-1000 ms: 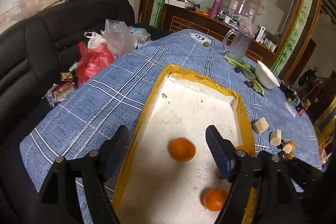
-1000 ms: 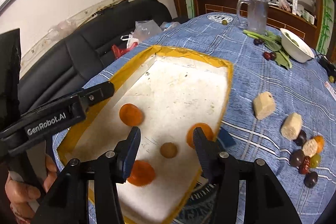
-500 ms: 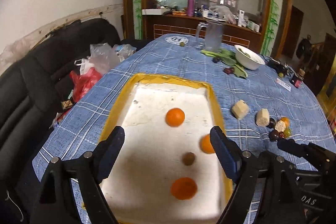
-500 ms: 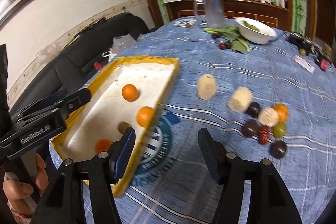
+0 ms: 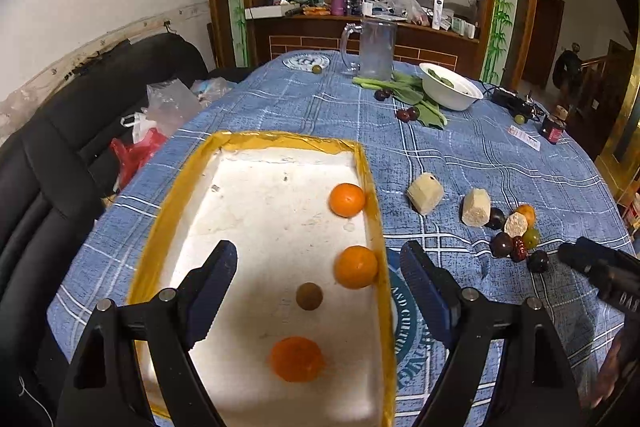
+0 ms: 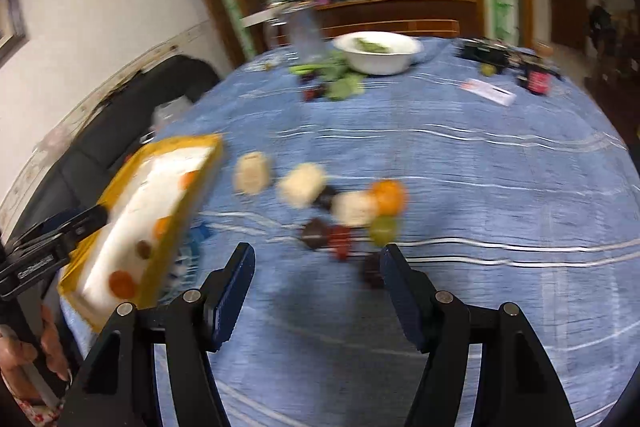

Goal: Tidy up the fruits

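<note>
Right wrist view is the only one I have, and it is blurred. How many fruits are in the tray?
Observer: Four lie in the tray: three oranges and one small brown fruit.
Operator: Thank you. Does the left gripper hold anything?
Observer: No. The left gripper hangs open above the tray, with nothing in it.

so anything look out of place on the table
Yes: a pile of small fruits lies loose on the cloth right of the tray, not in it. Leafy greens also lie bare beside the bowl.
</note>
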